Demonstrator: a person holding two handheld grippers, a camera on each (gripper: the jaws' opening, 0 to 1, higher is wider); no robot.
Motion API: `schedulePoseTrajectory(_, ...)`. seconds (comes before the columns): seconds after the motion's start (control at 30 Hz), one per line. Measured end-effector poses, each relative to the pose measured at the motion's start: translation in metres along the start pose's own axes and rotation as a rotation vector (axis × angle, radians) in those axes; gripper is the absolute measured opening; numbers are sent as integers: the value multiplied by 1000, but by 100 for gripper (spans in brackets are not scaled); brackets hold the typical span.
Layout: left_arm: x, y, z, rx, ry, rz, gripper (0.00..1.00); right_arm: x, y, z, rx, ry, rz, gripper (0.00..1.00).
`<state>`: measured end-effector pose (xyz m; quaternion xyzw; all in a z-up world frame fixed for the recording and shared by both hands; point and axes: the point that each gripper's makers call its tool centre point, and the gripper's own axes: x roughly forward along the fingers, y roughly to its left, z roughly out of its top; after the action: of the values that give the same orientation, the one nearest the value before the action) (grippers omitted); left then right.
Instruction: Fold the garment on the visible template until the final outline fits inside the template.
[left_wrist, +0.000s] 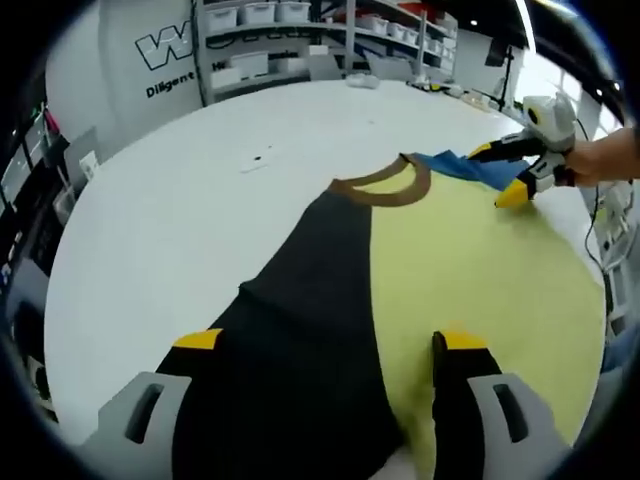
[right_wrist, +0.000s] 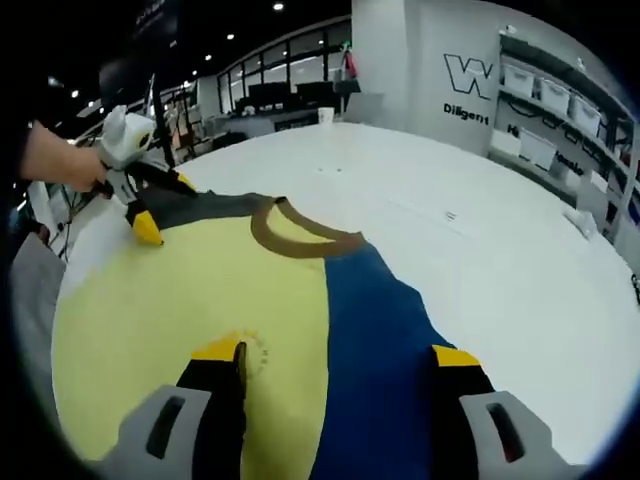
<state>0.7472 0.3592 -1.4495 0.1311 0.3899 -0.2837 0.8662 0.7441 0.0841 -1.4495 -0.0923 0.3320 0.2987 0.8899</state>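
The garment (left_wrist: 400, 300) lies flat on the white table (left_wrist: 180, 200), a yellow body with a brown collar (left_wrist: 385, 185), one dark grey sleeve and one blue sleeve. In the left claw view the grey sleeve (left_wrist: 300, 330) runs long and close between the jaws of the left claw (left_wrist: 330, 350), while the blue sleeve (left_wrist: 470, 165) is only a small far patch, pinched by the right claw (left_wrist: 515, 175) in a person's hand (left_wrist: 610, 155). The right claw view reverses this: the blue sleeve (right_wrist: 380, 340) runs between the open jaws of the right claw (right_wrist: 335, 360), and the left claw (right_wrist: 150, 205) is closed on the grey sleeve (right_wrist: 215, 205). The two accounts of each claw disagree, so I cannot tell either state. The garment's near edge is cut off in both views. Shelves (left_wrist: 300, 40) stand behind the table.
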Motion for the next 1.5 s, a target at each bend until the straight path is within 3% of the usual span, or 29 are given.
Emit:
schedulePoseTrajectory(0.03, 3, 6, 2, -20, -29, 29, 99, 1, -13, 2, -44, -28, -30, 81)
schedulePoseTrajectory(0.07, 1, 6, -4, -83, -11, 17, 99, 1, -20, -2, -5, -18, -50, 88)
schedulePoseTrajectory(0.1, 1, 13, 1, -74, -62, 52, 99, 0, -17, 0, -21, -37, -40, 89)
schedulePoseTrajectory(0.23, 3, 20, 1, -130, -116, 100, 100, -2, -21, -3, 0, -65, -61, 100)
schedulePoseTrajectory(0.3, 1, 19, 1, -136, -127, 107, 100, -5, -26, -6, 15, -114, -76, 100)
schedulePoseTrajectory(0.4, 1, 19, 0, -132, -148, 98, 100, -5, -26, -5, 1, -83, -75, 100)
schedulePoseTrajectory(0.5, 0, 18, 2, -117, -131, 80, 100, -6, -26, -5, -13, -70, -49, 100)
schedulePoseTrajectory(0.57, -10, 12, 3, -206, -94, 32, 100, -12, -29, -6, 24, -41, -47, 100)
schedulePoseTrajectory(0.6, -17, 18, 4, -202, -109, 43, 100, -17, -32, -4, 26, -51, -54, 100)
schedulePoseTrajectory(0.63, -22, 20, 3, -196, -114, 56, 100, -24, -36, 4, 24, -113, -73, 100)
schedulePoseTrajectory(0.77, -29, 31, -34, -231, -13, 97, 100, -34, -28, -20, 5, -44, -57, 100)
schedulePoseTrajectory(0.83, -29, 36, -36, -176, -35, 128, 100, -35, -26, -39, 32, 12, -59, 100)
schedulePoseTrajectory(0.87, -30, 36, -41, -146, -8, 148, 100, -38, -26, -46, -1, 13, -78, 100)
schedulePoseTrajectory(0.9, -29, 34, -36, -185, -52, 136, 100, -35, -28, -38, 8, -60, -81, 100)
schedulePoseTrajectory(1.2, -43, 44, -47, -224, -154, 190, 100, -49, -43, -41, 33, -105, -119, 100)
schedulePoseTrajectory(1.23, -44, 43, -47, -227, -147, 191, 100, -49, -43, -40, 35, -98, -118, 100)
schedulePoseTrajectory(1.27, -46, 40, -51, -229, -85, 183, 100, -49, -43, -41, 39, -47, -123, 100)
schedulePoseTrajectory(1.33, -51, 37, -51, -248, -45, 166, 100, -54, -39, -44, 54, 27, -115, 100)
schedulePoseTrajectory(1.4, -59, 48, -48, -288, -82, 196, 100, -58, -33, -35, 61, -30, -114, 100)
schedulePoseTrajectory(1.43, -62, 53, -50, -296, -83, 204, 100, -59, -28, -37, 65, -17, -108, 100)
schedulePoseTrajectory(1.47, -63, 56, -65, -324, -30, 216, 100, -60, -26, -40, 65, -7, -114, 100)
schedulePoseTrajectory(1.5, -62, 56, -76, -337, 5, 212, 100, -59, -16, -50, 123, 35, -97, 100)
